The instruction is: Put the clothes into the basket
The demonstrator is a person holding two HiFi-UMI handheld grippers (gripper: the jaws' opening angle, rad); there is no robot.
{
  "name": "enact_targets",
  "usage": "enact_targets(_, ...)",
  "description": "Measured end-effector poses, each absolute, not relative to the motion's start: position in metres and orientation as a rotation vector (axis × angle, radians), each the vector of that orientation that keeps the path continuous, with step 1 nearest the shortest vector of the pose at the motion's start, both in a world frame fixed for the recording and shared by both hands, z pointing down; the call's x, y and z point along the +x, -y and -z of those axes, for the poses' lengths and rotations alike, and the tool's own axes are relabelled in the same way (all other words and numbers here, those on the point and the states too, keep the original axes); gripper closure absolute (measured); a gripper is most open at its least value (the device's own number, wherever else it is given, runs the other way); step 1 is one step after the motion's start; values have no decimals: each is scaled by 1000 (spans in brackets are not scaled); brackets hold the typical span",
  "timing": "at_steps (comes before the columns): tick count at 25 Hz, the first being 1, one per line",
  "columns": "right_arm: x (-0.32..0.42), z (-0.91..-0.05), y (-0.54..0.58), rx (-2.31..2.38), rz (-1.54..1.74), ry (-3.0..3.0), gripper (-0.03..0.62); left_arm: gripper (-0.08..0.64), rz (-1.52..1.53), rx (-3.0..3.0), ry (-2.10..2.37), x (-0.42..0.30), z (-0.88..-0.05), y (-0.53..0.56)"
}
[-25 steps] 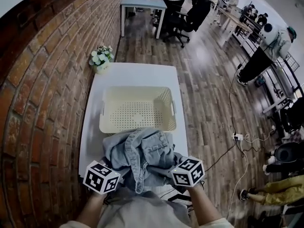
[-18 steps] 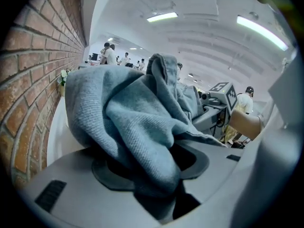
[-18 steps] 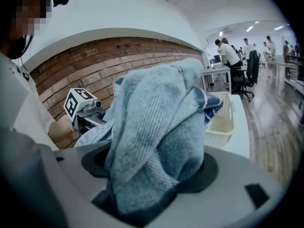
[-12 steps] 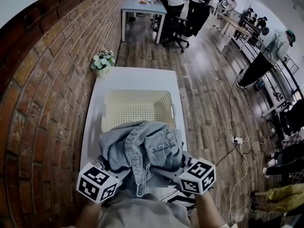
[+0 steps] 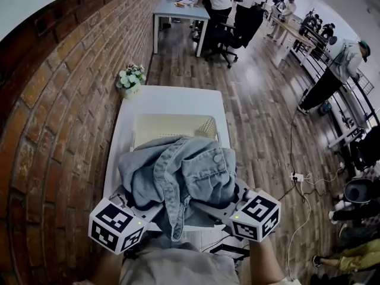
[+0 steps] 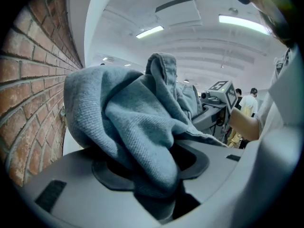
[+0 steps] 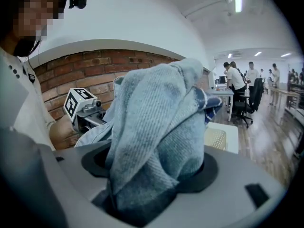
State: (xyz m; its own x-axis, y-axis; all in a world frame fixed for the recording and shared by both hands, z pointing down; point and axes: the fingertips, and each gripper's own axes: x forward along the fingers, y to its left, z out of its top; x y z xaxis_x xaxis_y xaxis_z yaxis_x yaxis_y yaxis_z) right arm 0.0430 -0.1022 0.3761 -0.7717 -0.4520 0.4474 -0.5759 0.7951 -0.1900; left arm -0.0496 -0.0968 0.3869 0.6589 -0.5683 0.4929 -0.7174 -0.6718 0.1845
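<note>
Both left gripper (image 6: 156,184) and right gripper (image 7: 147,194) clamp the denim jacket (image 5: 190,171), hiding much of the basket (image 5: 172,123).

Left gripper (image 5: 149,209) sits at 7 o'clock, right gripper (image 5: 218,210) at 5 o'clock. Both point toward 12 and tilt downward (marker cubes nearest the body), each clamped on the denim garment (image 5: 178,171).

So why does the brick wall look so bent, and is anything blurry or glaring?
Head view: a wide lens bows the brick wall and the table; everything is sharp. Left gripper view: dark rounded corners, bright ceiling lights, the denim garment crisp close up. Right gripper view: same curving and dark corners, with the cloth's weave sharp.
</note>
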Motion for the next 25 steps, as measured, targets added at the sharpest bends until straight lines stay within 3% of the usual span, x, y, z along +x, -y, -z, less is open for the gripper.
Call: enact_targets(25, 21, -347, 203, 839, -311, 2642, 233, 342, -556, 2602, 1118, -72, -357, 198)
